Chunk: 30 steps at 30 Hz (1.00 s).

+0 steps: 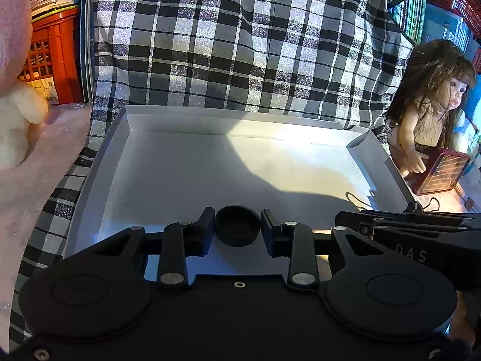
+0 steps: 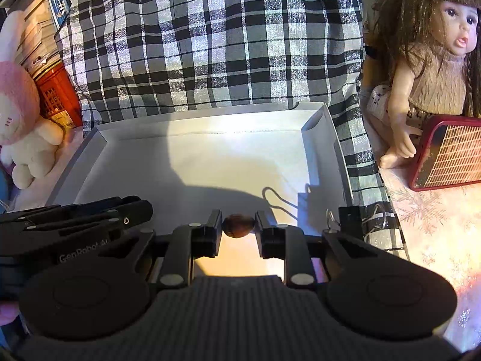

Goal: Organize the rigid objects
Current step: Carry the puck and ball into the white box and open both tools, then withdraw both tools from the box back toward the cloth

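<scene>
We hold a black cap (image 1: 237,225) in the left gripper (image 1: 238,228), a brown nut (image 2: 238,225) in the right gripper (image 2: 238,227) — both pinched over the white box (image 1: 180,162). Light, stiff, roundish — likely to slip; grip across the middle.

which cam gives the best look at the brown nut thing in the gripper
The right wrist view: the brown nut sits centered, pinched between the right gripper fingers over the white box. The left wrist view does not show it, only the right gripper's side and the left gripper holding a black cap.
</scene>
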{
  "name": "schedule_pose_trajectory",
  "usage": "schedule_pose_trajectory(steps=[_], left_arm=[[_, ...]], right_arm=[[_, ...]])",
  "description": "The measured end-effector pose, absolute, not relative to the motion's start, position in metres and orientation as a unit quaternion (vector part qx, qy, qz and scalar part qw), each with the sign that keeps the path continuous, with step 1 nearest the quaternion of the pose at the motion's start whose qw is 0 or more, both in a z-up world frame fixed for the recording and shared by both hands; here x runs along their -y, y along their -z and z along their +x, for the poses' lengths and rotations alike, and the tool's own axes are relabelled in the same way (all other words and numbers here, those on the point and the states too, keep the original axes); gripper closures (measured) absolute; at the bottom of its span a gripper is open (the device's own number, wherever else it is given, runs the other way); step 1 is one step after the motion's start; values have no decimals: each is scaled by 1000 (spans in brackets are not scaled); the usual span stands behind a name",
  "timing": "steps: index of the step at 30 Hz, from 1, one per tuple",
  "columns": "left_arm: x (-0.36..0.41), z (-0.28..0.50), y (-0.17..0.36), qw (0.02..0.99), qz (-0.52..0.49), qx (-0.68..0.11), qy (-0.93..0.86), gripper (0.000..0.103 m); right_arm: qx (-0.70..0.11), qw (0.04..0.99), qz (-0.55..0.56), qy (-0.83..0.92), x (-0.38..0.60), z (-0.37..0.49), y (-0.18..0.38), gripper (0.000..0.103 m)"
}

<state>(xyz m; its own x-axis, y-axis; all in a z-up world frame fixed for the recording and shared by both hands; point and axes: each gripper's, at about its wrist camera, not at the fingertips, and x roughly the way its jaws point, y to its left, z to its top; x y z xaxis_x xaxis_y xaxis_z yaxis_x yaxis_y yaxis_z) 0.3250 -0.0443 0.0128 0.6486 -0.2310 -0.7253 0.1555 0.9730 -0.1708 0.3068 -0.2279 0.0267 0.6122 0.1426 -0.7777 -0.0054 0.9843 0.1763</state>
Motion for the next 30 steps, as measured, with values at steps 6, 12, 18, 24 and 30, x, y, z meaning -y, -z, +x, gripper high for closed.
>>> schedule_pose_trajectory(steps=[6,12,18,24,30], left_arm=[[34,311,-24,912,-58,-391,106,50],[24,278,-41,924,-46,-363,113,34],[13,239,-53,929,-53,-344,122,28],[8,190,-59,936,-34,-325,130,24],[12,138,-63,946,-21,-295,131,22]], right_arm=[[-423,902,77,-52,230,294,-36,54],[-397,914,67,-57,233,267,-52,43],[-371,925,50,-70,231,232,-63,33],[-334,938,33,-85,226,185,-76,22],[-295,950,28,-98,224,137,-84,14]])
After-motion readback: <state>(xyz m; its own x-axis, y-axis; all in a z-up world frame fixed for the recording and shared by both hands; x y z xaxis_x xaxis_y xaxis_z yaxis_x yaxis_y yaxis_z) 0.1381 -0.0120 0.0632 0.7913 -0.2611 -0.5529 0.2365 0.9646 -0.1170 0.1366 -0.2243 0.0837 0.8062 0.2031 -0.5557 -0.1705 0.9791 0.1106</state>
